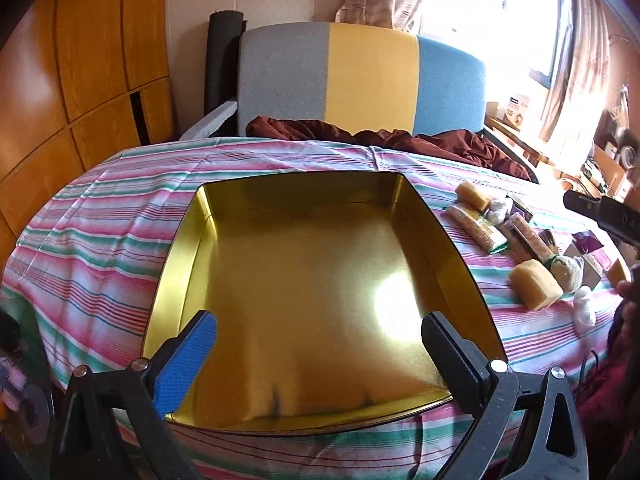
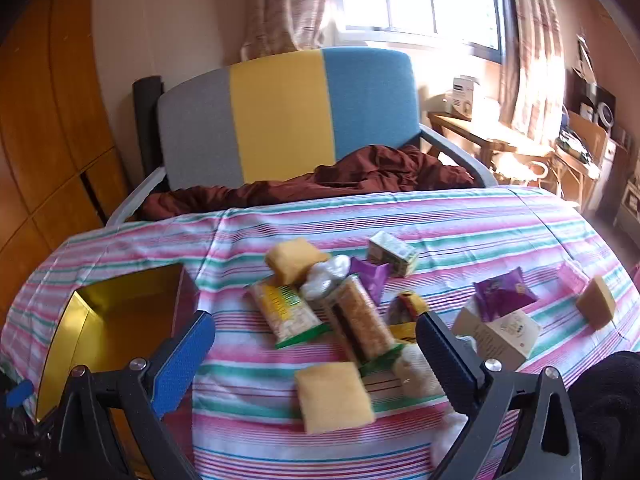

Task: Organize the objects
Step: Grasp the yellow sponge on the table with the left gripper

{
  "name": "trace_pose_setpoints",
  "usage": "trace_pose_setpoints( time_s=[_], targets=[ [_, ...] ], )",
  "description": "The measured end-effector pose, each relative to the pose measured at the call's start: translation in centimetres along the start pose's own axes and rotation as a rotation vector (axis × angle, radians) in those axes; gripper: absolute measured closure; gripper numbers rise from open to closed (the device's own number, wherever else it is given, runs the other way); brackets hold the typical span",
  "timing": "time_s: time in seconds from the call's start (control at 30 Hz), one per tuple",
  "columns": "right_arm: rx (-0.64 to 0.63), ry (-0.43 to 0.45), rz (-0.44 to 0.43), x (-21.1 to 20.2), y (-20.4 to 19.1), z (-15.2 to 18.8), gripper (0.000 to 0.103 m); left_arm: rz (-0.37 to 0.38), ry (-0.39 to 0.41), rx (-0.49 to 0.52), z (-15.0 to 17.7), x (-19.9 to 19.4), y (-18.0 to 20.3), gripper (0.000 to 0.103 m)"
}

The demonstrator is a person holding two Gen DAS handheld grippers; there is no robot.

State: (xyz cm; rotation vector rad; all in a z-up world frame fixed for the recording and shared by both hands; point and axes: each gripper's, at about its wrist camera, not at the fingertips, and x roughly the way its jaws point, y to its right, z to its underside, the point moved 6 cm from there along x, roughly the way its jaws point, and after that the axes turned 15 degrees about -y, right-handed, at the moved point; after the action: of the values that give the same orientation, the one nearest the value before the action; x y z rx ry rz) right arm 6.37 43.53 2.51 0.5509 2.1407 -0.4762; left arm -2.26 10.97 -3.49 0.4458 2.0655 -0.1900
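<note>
A shallow gold tin (image 1: 184, 248) lies open on the striped cloth; its inside holds nothing. My left gripper (image 1: 320, 332) hovers open over its near edge. The tin's corner also shows at the left of the right wrist view (image 2: 60, 344). My right gripper (image 2: 316, 336) is open above a pile of wrapped snacks: a yellow cake (image 2: 334, 396) closest, a second cake (image 2: 294, 260), two cracker packs (image 2: 286, 314) (image 2: 362, 324), purple packets (image 2: 502, 294), small cartons (image 2: 394, 258) (image 2: 500, 334). In the left wrist view the snacks (image 1: 534, 284) lie right of the tin.
A striped cloth (image 2: 460, 224) covers the table. A grey, yellow and blue chair (image 2: 280, 120) with a dark red cloth (image 2: 360, 176) stands behind. Wooden cabinets (image 1: 60, 100) are at the left, a cluttered desk (image 2: 520, 140) at the right.
</note>
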Motion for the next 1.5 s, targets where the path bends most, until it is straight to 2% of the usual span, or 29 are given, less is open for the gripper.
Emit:
trace_pose_setpoints(
  time_s=[0.1, 0.23, 0.3, 0.4, 0.57, 0.63, 0.77, 0.93, 1.1, 1.13, 1.17, 1.23, 1.33, 1.5],
  targets=[
    [0.101, 0.005, 0.019, -0.2, 4.9, -1.5, 0.001, 0.036, 0.007, 0.042, -0.9, -0.1, 1.6, 0.000],
    [0.178, 0.005, 0.016, 1.0, 9.6, -1.6, 0.000, 0.103, 0.006, 0.123, -2.4, 0.1, 4.9, 0.000],
    [0.223, 0.000, -0.023, 1.9, 11.5, -1.1, 0.000, 0.118, 0.000, 0.175, -3.1, 0.4, 7.2, 0.000],
    [0.344, -0.027, -0.145, 2.8, 13.6, -0.4, 0.000, 0.148, 0.002, 0.281, -3.6, 0.7, 11.5, 0.000],
    [0.429, 0.002, -0.209, 2.5, 15.1, -0.1, 0.000, 0.215, -0.057, 0.390, -3.6, 2.5, 18.1, 0.000],
    [0.448, 0.004, -0.231, 2.6, 15.3, -0.1, 0.000, 0.215, -0.092, 0.406, -3.5, 3.7, 20.1, 0.000],
    [0.454, 0.003, -0.264, 2.7, 15.1, 0.0, 0.000, 0.253, -0.189, 0.395, -3.5, 6.9, 23.5, 0.000],
    [0.467, -0.010, -0.290, 3.0, 15.2, 0.1, 0.000, 0.278, -0.256, 0.338, -4.4, 9.5, 25.8, 0.000],
    [0.555, 0.025, -0.312, 2.6, 17.0, 0.6, 0.000, 0.243, -0.290, 0.322, -5.0, 12.0, 27.6, 0.000],
    [0.579, 0.032, -0.320, 2.5, 17.5, 0.8, 0.000, 0.213, -0.293, 0.328, -4.9, 12.5, 27.9, 0.002],
    [0.600, 0.034, -0.331, 2.6, 17.8, 0.9, 0.000, 0.192, -0.298, 0.333, -4.8, 13.1, 28.0, 0.008],
    [0.616, 0.014, -0.349, 3.1, 17.9, 1.0, 0.000, 0.190, -0.343, 0.334, -4.0, 14.3, 28.1, 0.018],
    [0.586, -0.023, -0.338, 3.6, 17.3, 0.8, 0.000, 0.201, -0.310, 0.338, -3.3, 14.2, 27.8, 0.019],
    [0.564, -0.027, -0.287, 3.6, 17.2, 0.8, 0.000, 0.232, -0.262, 0.349, -2.7, 13.6, 27.1, 0.022]
  ],
)
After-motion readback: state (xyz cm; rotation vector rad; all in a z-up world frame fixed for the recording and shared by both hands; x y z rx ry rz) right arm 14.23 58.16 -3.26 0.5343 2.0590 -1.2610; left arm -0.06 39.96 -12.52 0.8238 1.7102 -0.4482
